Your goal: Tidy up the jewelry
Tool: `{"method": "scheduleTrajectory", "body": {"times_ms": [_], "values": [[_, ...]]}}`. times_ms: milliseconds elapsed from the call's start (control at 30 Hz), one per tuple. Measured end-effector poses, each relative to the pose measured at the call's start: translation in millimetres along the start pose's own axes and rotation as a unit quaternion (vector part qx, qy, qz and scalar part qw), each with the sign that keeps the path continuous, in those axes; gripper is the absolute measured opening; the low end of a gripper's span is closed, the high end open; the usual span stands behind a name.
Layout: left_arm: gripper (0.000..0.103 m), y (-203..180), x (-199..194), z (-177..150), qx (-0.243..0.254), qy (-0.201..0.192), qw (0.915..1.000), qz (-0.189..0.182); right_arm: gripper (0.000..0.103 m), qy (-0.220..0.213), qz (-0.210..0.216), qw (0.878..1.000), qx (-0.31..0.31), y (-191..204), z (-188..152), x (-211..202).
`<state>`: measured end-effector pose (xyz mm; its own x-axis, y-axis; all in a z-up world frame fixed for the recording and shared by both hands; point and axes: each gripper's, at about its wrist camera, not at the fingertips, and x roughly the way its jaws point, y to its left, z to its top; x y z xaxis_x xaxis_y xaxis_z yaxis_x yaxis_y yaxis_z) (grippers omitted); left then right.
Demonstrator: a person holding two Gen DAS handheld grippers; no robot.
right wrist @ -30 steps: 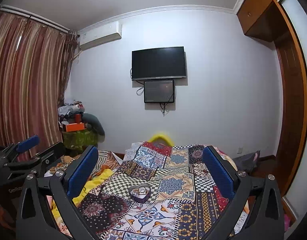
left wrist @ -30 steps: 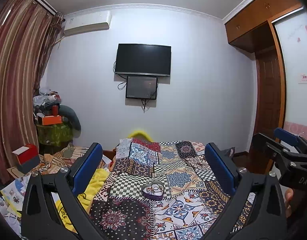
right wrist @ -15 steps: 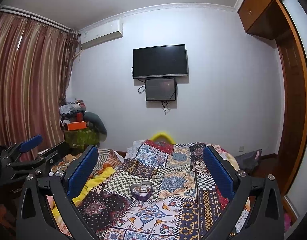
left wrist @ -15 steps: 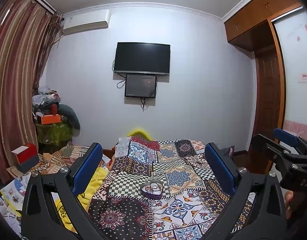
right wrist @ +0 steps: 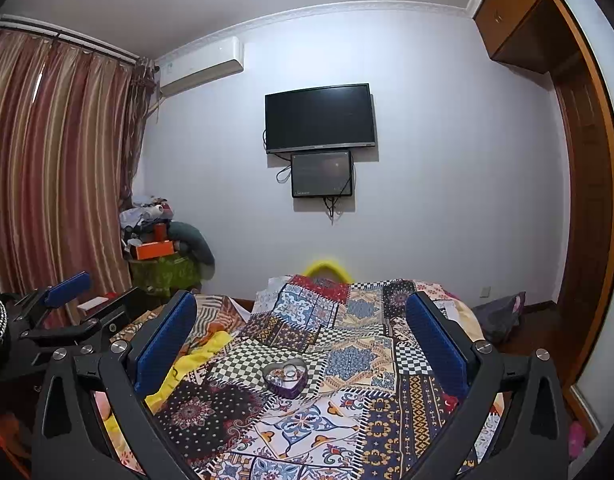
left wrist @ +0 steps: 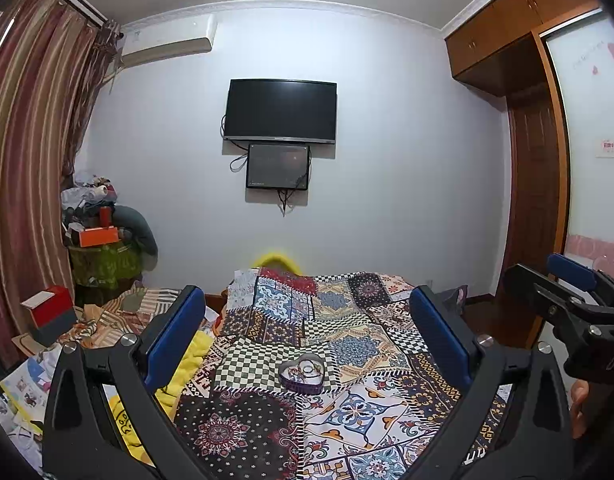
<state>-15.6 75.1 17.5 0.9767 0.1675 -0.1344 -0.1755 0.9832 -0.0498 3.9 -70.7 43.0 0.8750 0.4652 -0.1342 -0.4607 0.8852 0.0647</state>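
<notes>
Whatever lies in the heart-shaped box (left wrist: 301, 374) is hard to read from here: a tangle of small rings and loops, too fine to tell apart. The box itself looks like metal, with a purple wall and a shiny rim, and it sits on the patchwork bedspread (left wrist: 347, 412) near the middle of the bed, on the edge of a checkered patch.

The left gripper (left wrist: 307, 336) hangs above the near end of the bed with its jaws spread wide and nothing between them; its fingers (left wrist: 175, 336) carry flat blue pads with a ribbed look. The right gripper (right wrist: 303, 340) is likewise wide apart and empty, well short of the box. Each tool's black frame is cut off by the bottom edge.

A bit of a hand (left wrist: 579, 400) shows at the right edge of the left view, mostly hidden behind the other tool.

A yellow blanket (left wrist: 187, 364) bunches softly beside the spread, half under it.
</notes>
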Motion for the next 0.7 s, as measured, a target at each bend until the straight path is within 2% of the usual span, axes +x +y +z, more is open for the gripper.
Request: {"method": "scheduleTrajectory", "body": {"times_ms": [700], "values": [[0.102,-0.5,9.8,-3.2,-0.006,0.016,0.9997,-0.019,0.103,0.011,0.001,1.0,0.006,-2.1,-1.1,5.4]]}}
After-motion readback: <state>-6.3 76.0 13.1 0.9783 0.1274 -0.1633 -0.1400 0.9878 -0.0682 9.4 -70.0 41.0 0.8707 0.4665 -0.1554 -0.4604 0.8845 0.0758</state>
